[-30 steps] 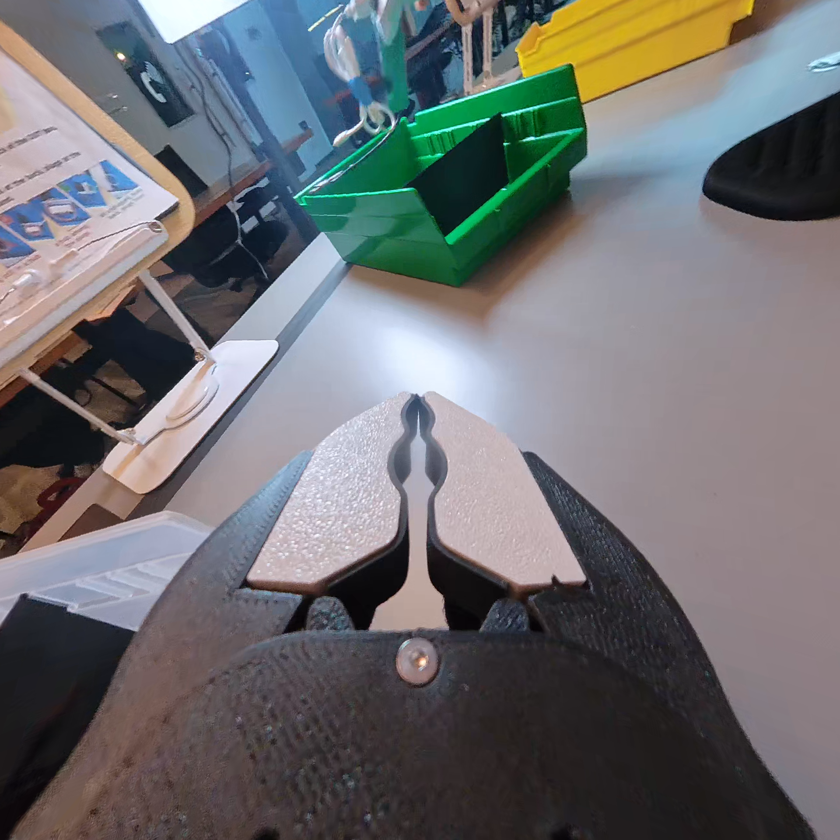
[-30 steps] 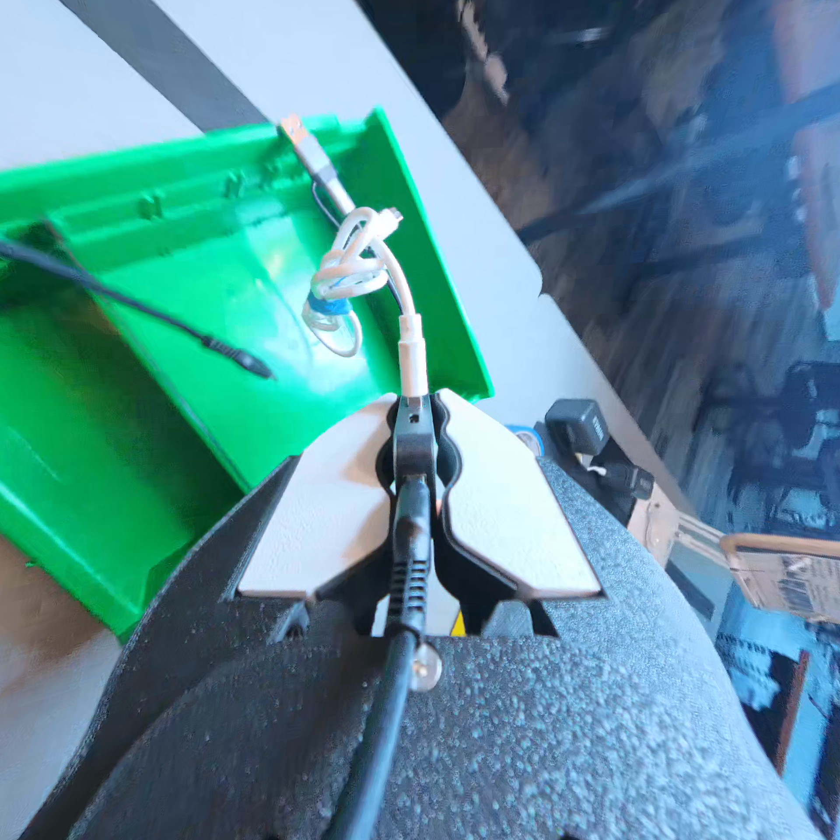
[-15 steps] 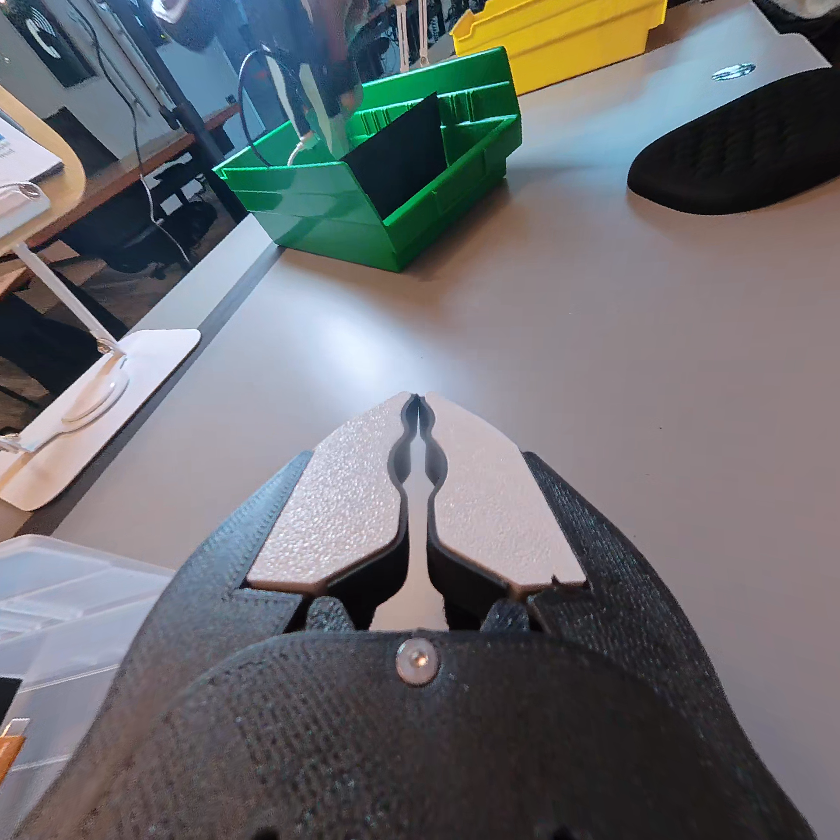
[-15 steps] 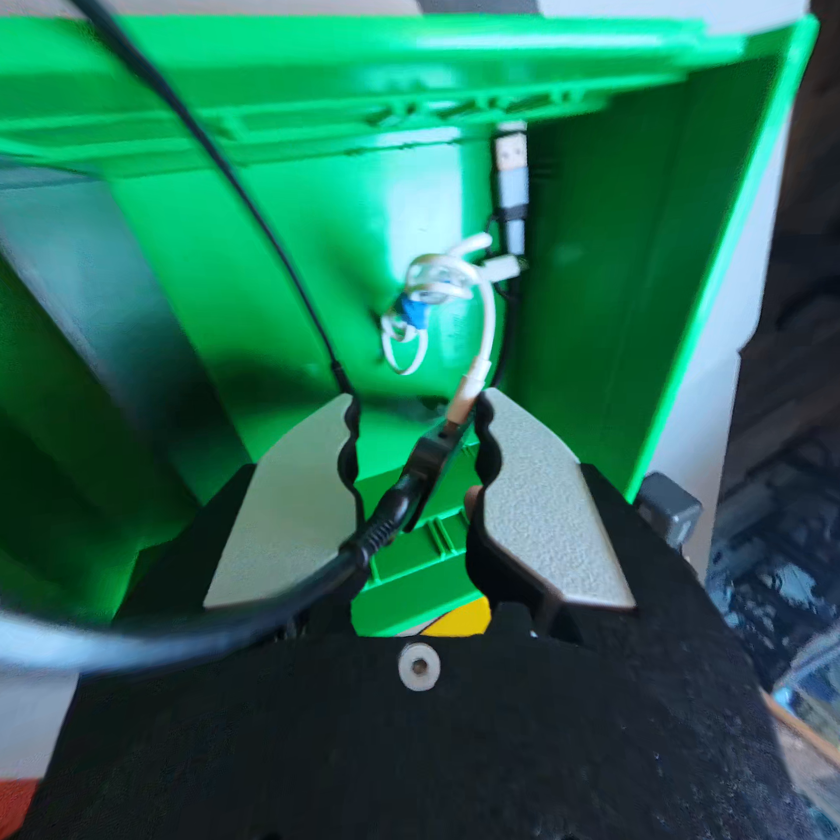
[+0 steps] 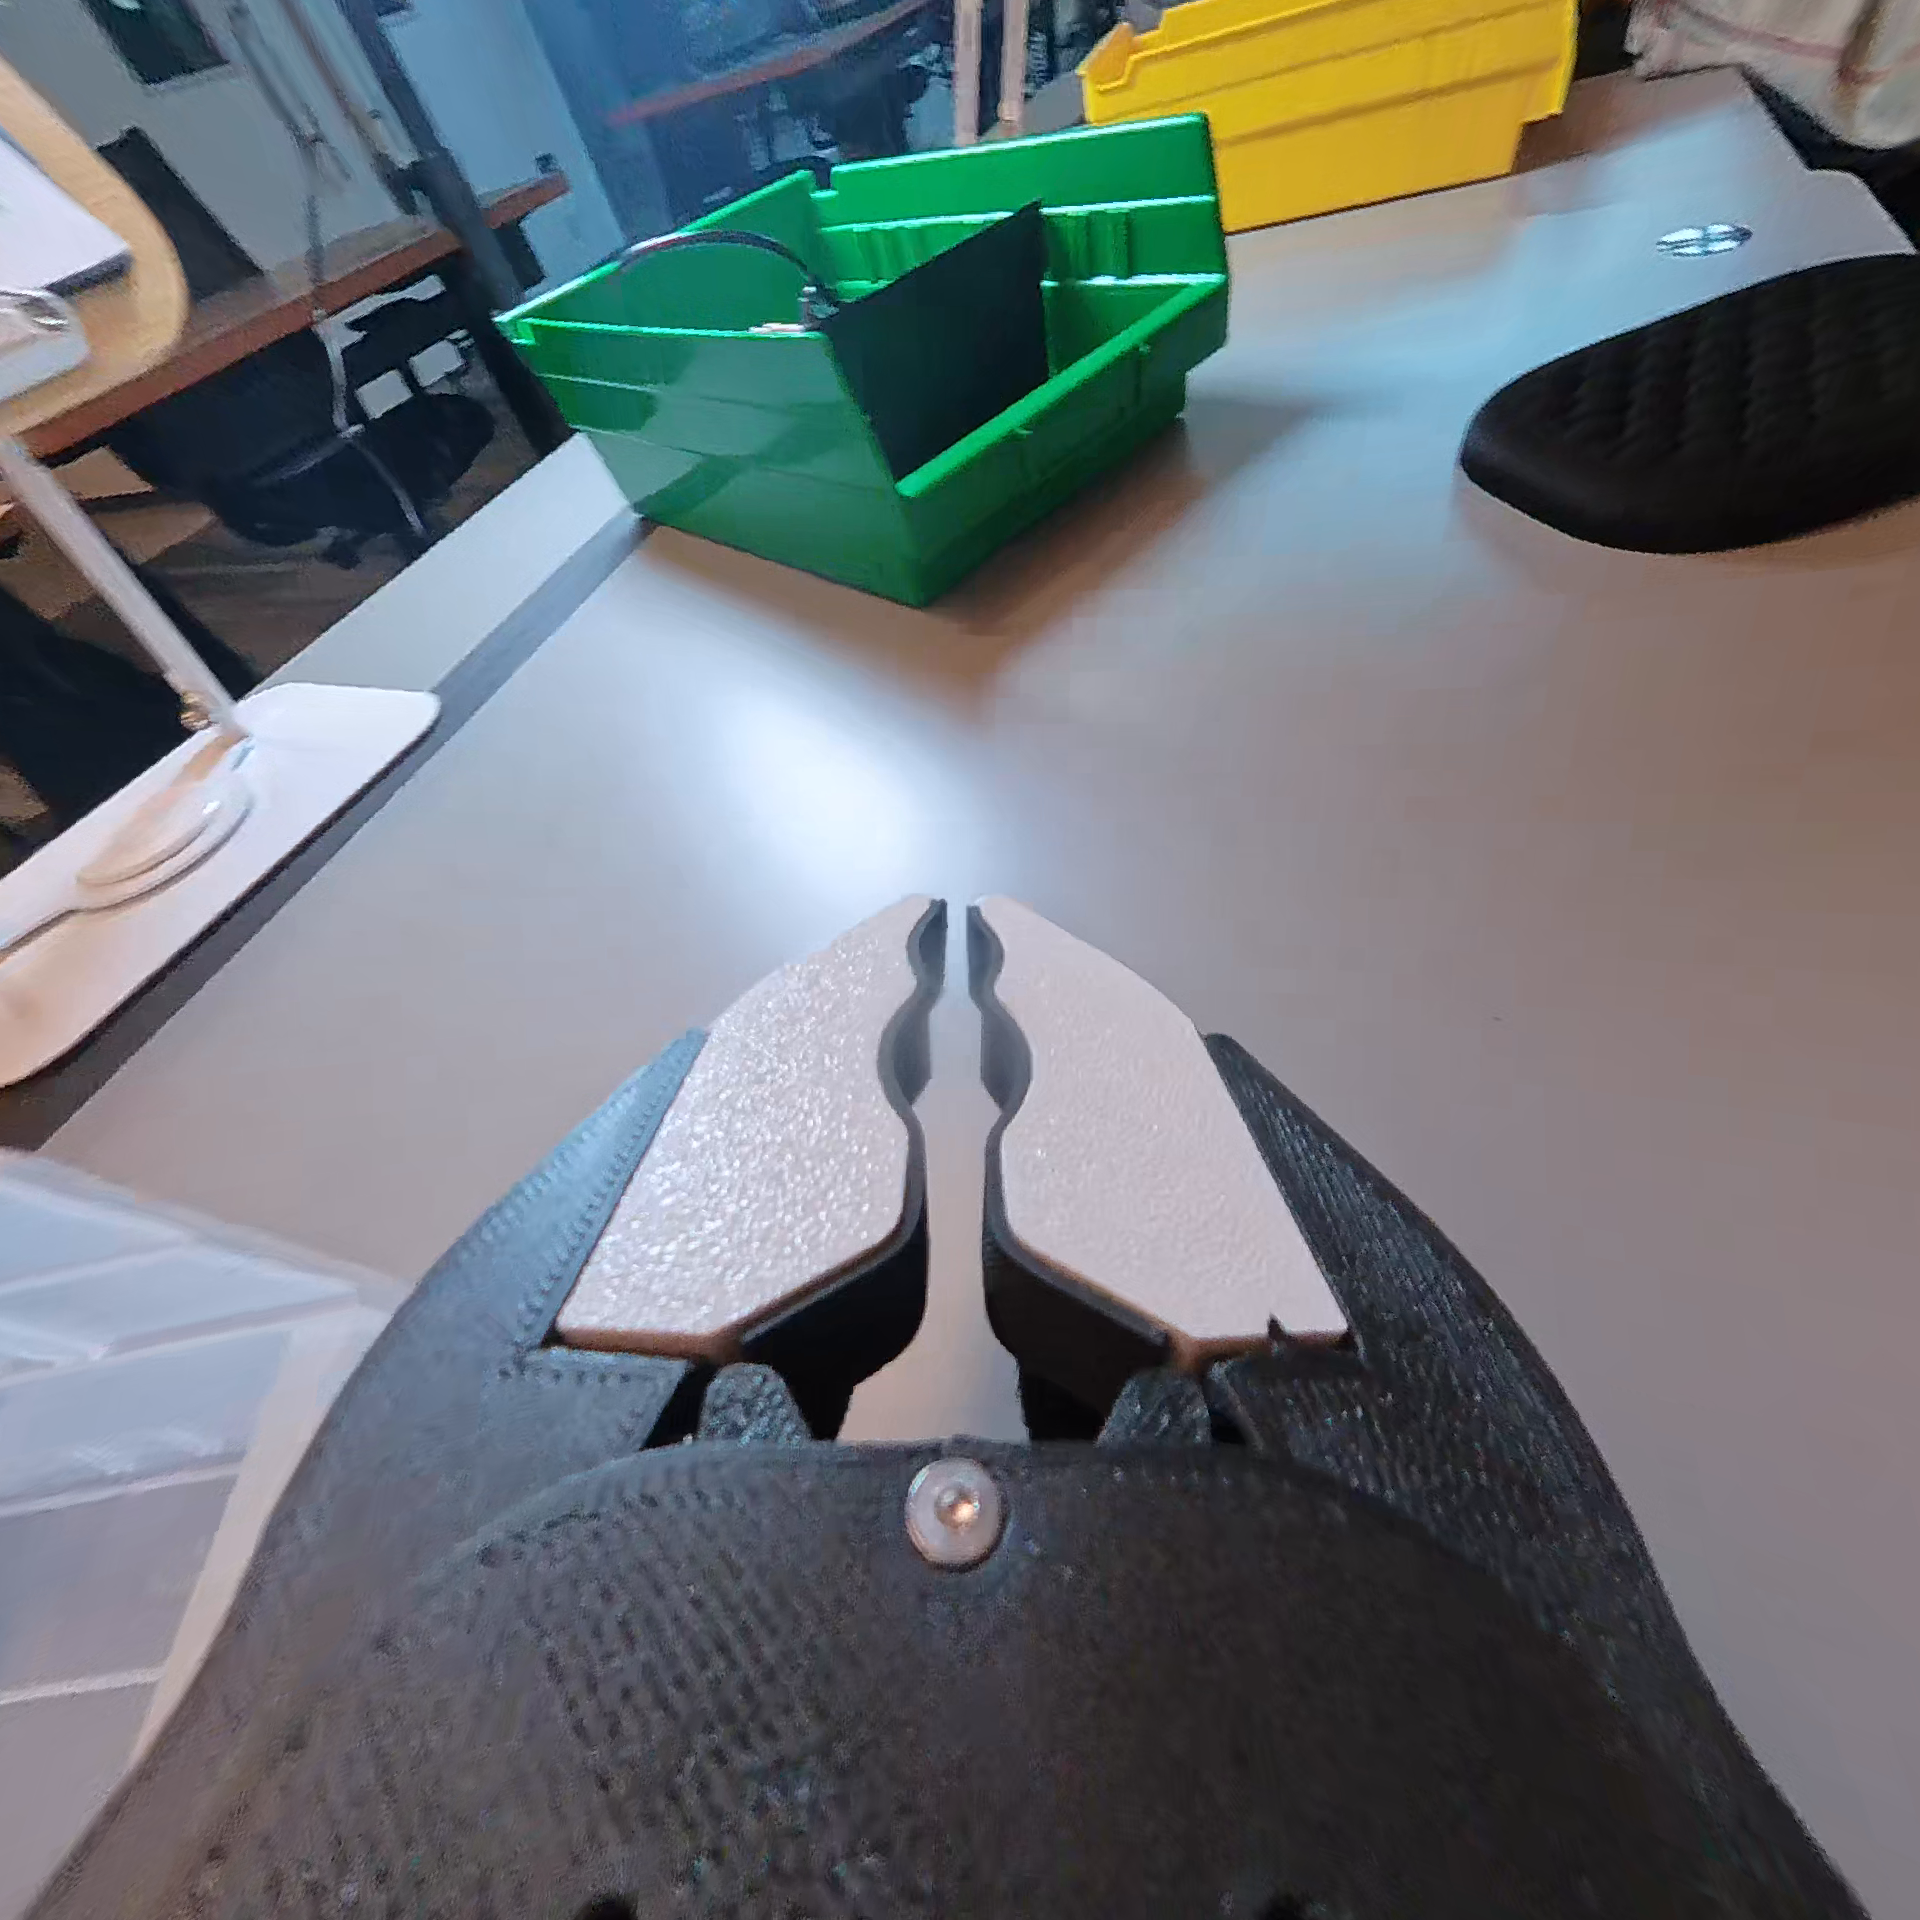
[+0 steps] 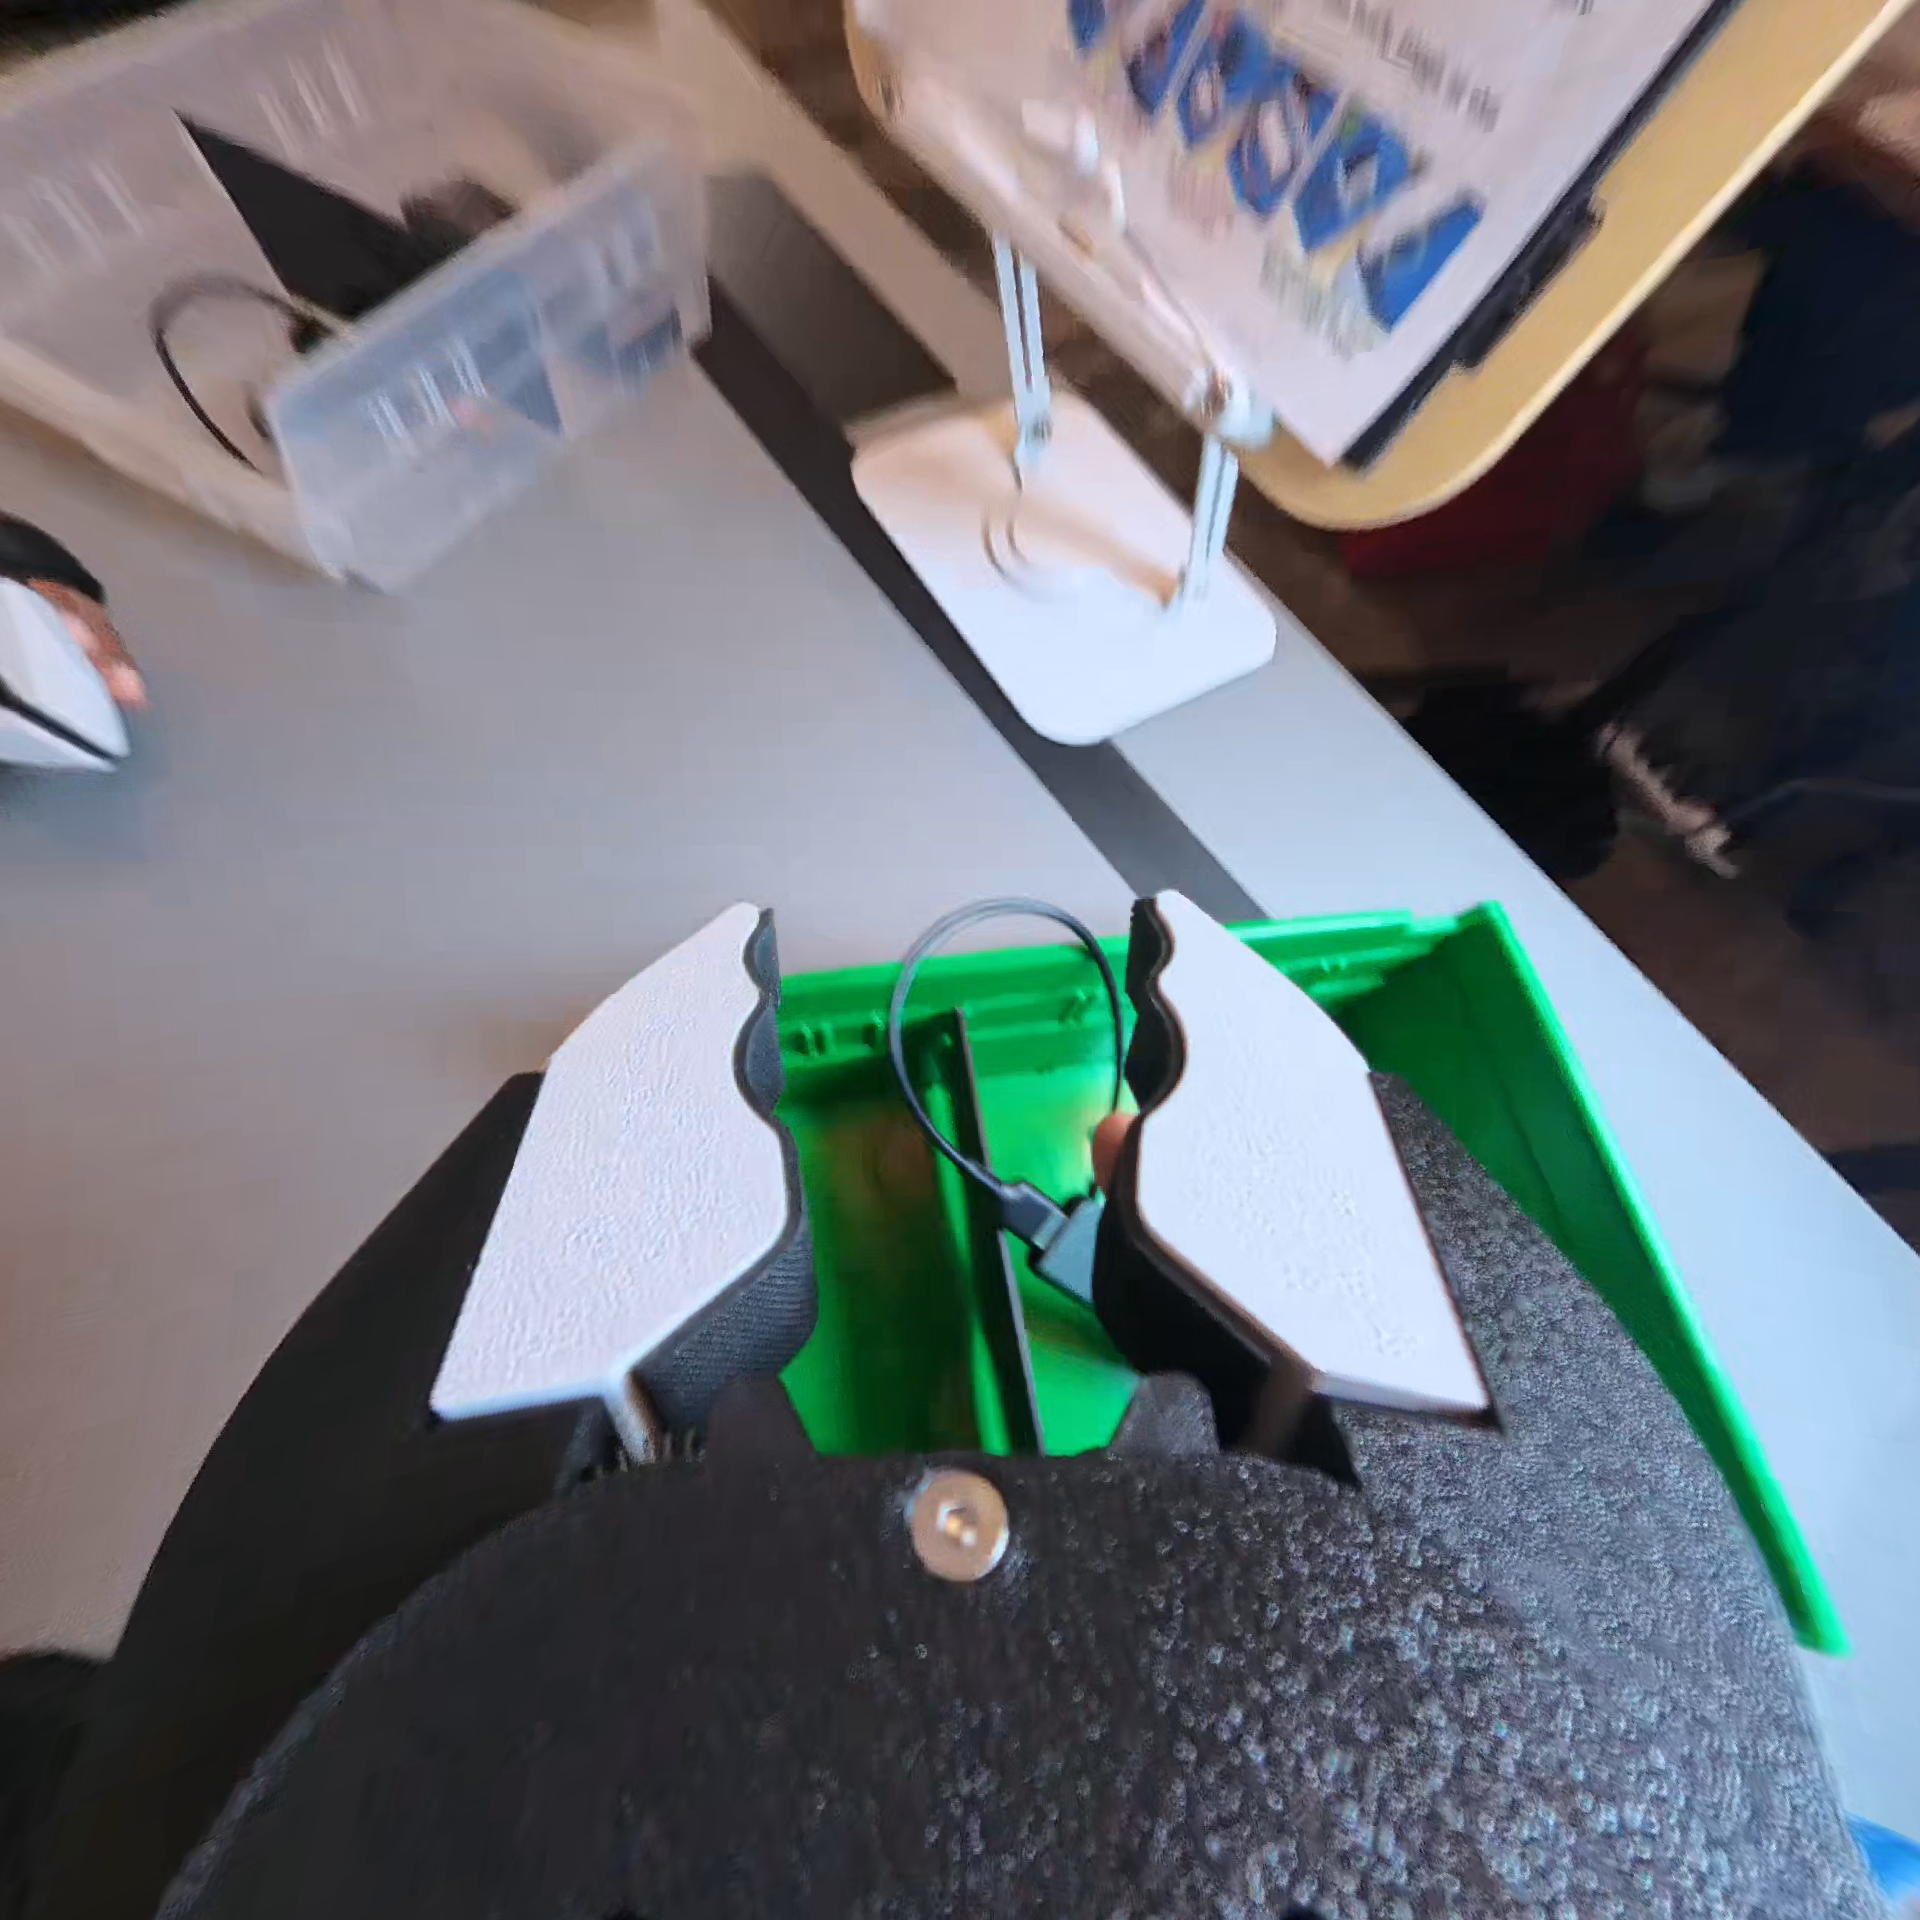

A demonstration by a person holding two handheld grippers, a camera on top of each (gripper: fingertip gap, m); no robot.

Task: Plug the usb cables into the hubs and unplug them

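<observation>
The left tool was held low over the grey tabletop, its 2 fingers drawn nearly together with only a thin slit between the tips and nothing gripped. Well ahead of it the green bin was seen, split by a black divider, with a thin dark cable arching over its rim. A yellow bin was seen behind it and a black pad to the right.

The right tool was held above the green bin with its fingers spread wide and empty. The black cable was looped inside the bin beside the divider, its dark plug lying just beside the right finger; contact could not be judged. A clear plastic box and a white stand base were seen farther off, blurred.
</observation>
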